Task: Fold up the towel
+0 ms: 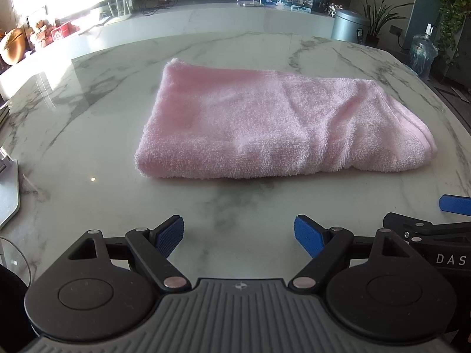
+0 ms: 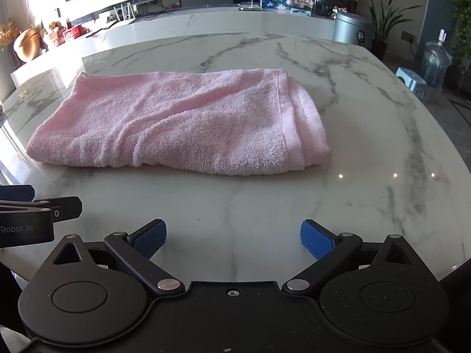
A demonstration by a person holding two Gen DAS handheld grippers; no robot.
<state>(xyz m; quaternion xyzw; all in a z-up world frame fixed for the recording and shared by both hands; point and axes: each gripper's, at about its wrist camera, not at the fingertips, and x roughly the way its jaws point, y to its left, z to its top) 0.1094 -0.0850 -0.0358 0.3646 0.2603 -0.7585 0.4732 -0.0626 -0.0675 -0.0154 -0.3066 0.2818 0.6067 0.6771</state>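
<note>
From the left wrist, the left claw (image 1: 239, 236) stands wide open with nothing between its blue pads; the pink towel (image 1: 265, 123) lies ahead of it on the marble worktop (image 1: 88, 135), already folded into a thick oblong; its long axis runs across the view, left to right, and the near long edge faces the claw with a strip of bare marble between; the towel sits a little to the right of this claw's line, so the rounded left end looks the nearer target for it; at the right edge a part of the other tool and one blue pad show, cut off by the frame.

From the right wrist, the right claw (image 2: 233, 239) is likewise spread wide and empty; the towel (image 2: 182, 123) lies ahead and rather to the left, its hemmed layered end toward this claw's side; I'd judge the right hand nearer that hemmed end, the left hand nearer the rounded end; how many layers are stacked at the hem is hard to count; the underside and far edge are hidden; a bit of the left tool pokes in at the left edge.
</note>
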